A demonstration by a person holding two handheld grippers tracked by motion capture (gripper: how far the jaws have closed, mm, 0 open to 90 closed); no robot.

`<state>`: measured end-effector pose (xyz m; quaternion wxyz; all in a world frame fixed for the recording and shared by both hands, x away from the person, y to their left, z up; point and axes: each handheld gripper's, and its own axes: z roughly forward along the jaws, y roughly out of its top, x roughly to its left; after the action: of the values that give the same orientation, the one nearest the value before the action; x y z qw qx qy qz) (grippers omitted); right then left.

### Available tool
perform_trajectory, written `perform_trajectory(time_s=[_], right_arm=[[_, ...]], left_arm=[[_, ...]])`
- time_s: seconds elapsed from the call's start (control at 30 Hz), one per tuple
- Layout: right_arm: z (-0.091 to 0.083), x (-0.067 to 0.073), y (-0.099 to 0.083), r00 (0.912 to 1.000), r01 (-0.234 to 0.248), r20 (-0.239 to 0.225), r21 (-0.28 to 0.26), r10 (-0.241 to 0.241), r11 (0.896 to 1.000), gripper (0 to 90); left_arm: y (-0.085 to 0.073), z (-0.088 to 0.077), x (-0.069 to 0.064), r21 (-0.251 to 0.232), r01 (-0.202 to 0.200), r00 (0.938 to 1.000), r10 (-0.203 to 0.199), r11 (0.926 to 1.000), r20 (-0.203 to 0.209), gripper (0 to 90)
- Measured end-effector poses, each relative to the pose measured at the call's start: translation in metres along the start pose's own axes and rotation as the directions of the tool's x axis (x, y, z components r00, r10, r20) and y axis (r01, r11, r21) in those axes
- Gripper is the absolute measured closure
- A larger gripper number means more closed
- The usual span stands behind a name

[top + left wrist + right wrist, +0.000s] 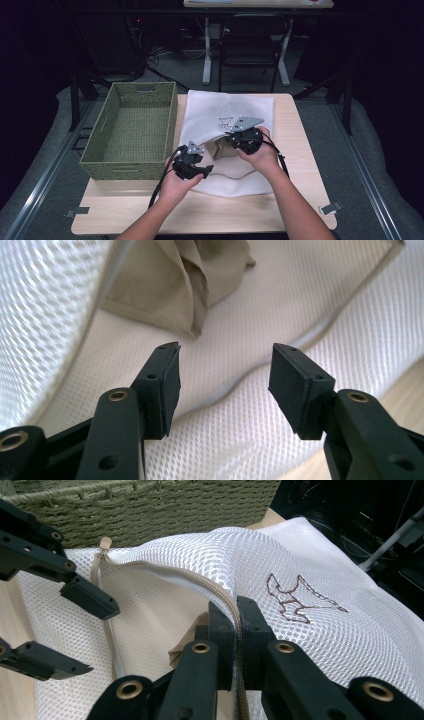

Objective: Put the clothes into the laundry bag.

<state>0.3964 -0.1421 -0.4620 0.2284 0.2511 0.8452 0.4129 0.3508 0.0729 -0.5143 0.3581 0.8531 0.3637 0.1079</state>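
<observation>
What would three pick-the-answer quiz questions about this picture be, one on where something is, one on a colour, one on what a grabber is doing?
1. Where is the basket?
A. left of the mesh bag
B. on top of the bag
C. on the floor

2. What colour is the cloth inside the bag?
A. red
B. beige
C. blue

3. What is the right gripper doing?
A. hanging open
B. holding the basket
C. pinching the bag's zipper edge

Answers: 1 A, the high view shows the basket beside the bag's left side. 2 B, the left gripper view shows beige folds. 3 C, the right gripper view shows the jaws shut on the edge.
</observation>
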Motion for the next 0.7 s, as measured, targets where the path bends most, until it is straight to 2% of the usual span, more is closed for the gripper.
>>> perform_trajectory(time_s=[0.1, 0.23, 0.47, 0.53, 0.63, 0.7], right_arm=[[0.0, 0.0, -0.001, 1.0, -0.004, -0.007, 0.012, 0.004, 1.0, 87.1], [0.001, 0.002, -0.004, 0.9999, 0.004, -0.012, 0.044, -0.003, 0.999, 87.1], [0.001, 0.004, -0.004, 0.9999, 0.015, -0.004, 0.055, -0.015, 0.998, 87.0], [0.002, 0.005, -0.005, 0.9999, 0.011, -0.006, 0.058, -0.01, 0.998, 87.0], [0.002, 0.005, -0.006, 0.9999, 0.011, -0.007, 0.059, -0.01, 0.998, 87.0], [0.003, 0.004, -0.007, 0.9999, 0.001, -0.013, 0.058, 0.0, 0.998, 87.1]], left_arm=[[-0.007, -0.003, 0.0, 0.014, -0.024, 0.9997, 0.024, 0.9996, -0.003, 46.5], [-0.017, -0.006, 0.003, 0.009, -0.028, 0.9996, 0.028, 0.9996, -0.001, 47.2], [-0.026, -0.005, 0.008, 0.011, -0.013, 0.9999, 0.013, 0.9999, -0.006, 47.2], [-0.03, -0.002, 0.013, 0.032, -0.008, 1.0, 0.008, 0.9995, 0.003, 49.0], [-0.033, 0.001, 0.017, 0.054, -0.016, 0.9997, 0.017, 0.9984, -0.019, 52.2], [-0.034, 0.001, 0.019, 0.059, -0.01, 0.9999, 0.01, 0.9982, -0.012, 53.8]])
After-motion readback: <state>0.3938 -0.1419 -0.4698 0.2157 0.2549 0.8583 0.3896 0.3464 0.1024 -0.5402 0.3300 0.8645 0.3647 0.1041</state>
